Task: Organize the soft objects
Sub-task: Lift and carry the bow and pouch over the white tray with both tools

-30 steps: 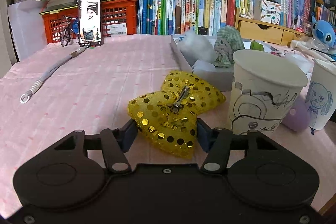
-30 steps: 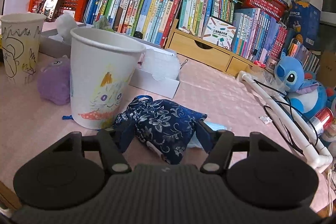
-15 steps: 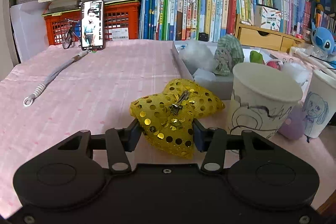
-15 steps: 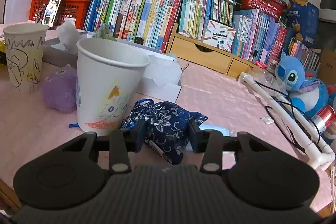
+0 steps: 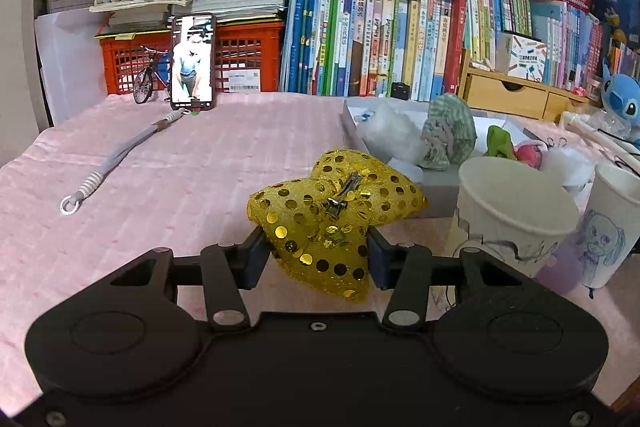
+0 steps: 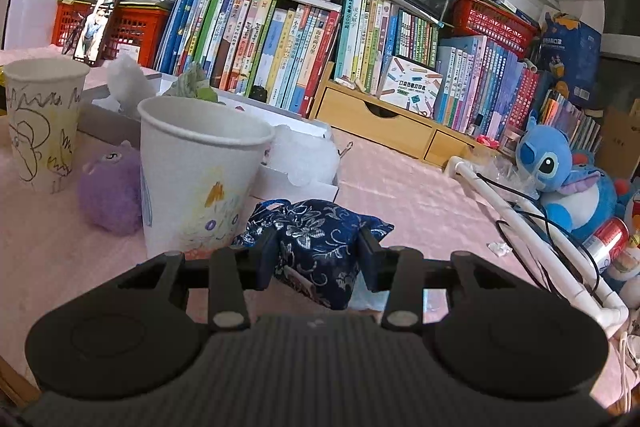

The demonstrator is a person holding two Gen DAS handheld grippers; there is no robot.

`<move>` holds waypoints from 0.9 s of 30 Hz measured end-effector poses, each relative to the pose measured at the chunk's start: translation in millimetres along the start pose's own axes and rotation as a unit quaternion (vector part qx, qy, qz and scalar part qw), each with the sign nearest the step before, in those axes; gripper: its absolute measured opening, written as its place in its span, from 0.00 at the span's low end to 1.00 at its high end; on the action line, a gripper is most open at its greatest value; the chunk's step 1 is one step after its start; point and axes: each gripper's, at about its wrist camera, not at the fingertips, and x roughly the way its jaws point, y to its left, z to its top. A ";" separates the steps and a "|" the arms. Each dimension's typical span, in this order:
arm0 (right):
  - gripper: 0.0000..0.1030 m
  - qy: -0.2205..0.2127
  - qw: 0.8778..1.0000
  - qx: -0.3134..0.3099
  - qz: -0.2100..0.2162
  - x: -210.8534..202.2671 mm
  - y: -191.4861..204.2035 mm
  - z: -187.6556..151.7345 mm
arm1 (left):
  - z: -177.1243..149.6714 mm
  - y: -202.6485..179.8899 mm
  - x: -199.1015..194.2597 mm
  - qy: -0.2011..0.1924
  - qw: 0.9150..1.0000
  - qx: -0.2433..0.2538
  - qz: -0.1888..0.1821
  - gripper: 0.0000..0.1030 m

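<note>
1. Since the earlier frames, both grippers have narrowed onto their loads. The left gripper now pinches the yellow sequined bow, its pads pressing into both sides where before they stood just clear.
2. The right gripper has likewise closed on the blue floral pouch, which now bulges between the pads.
3. The bow sits at the near middle of the pink tablecloth, just left of a paper cup with a black line drawing; the bow's far lobe lies close to the grey tray.
4. The pouch lies on the cloth just right of a second paper cup, this one drawn in crayon.
5. Only the left view shows the grey lanyard stretched across the cloth; the phone stands upright behind it.
6. Only the right view shows the fuzzy purple toy whole, between the two cups, and the white pipe frame.
7. The bow is glossy mesh with round gold spangles and a metal clip; the pouch is woven brocade with a silver flower pattern.
</note>
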 end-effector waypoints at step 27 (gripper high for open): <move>0.45 -0.034 0.999 0.020 -0.027 -7.8 -12.5 11.9 | 20.5 -10.4 -6.8 -0.028 0.999 0.013 -0.017 0.46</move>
